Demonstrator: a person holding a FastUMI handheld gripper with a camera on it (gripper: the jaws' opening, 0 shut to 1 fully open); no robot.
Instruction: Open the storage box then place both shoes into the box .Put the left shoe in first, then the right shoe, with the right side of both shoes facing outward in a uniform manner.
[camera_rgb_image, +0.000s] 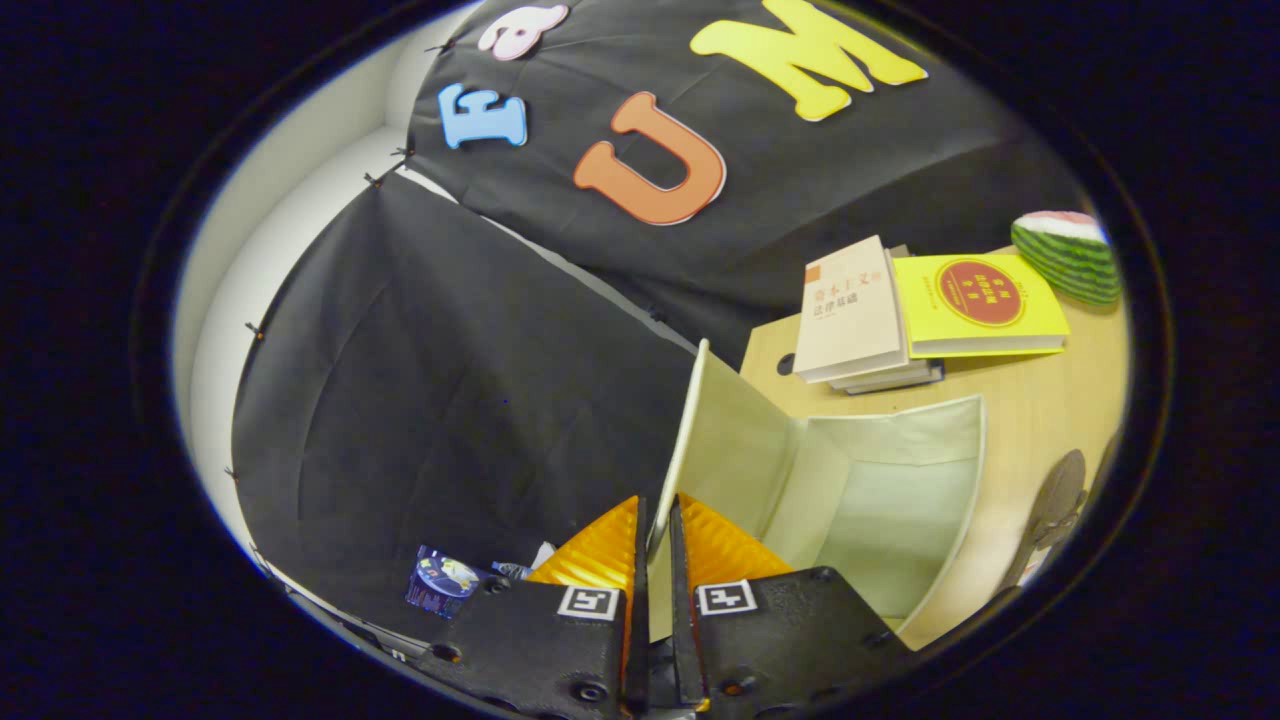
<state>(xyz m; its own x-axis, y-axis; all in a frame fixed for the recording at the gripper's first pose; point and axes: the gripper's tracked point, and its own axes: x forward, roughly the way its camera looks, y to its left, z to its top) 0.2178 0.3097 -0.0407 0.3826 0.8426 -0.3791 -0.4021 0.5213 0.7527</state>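
Note:
The storage box (880, 500) is pale, sits on the wooden table (1040, 410) and stands open, its bare inside facing me. Its lid (725, 440) is swung up and out to the left of the box. My gripper (658, 520) is shut on the lid's free edge, which runs between the two fingers. A dark shoe (1055, 510) lies on the table just right of the box, only partly in sight.
Beyond the box, a stack of books (860, 315) and a yellow book (975, 300) lie on the table. A watermelon slice (1070, 255) sits behind them at the far right. Black cloth walls close the booth behind and to the left.

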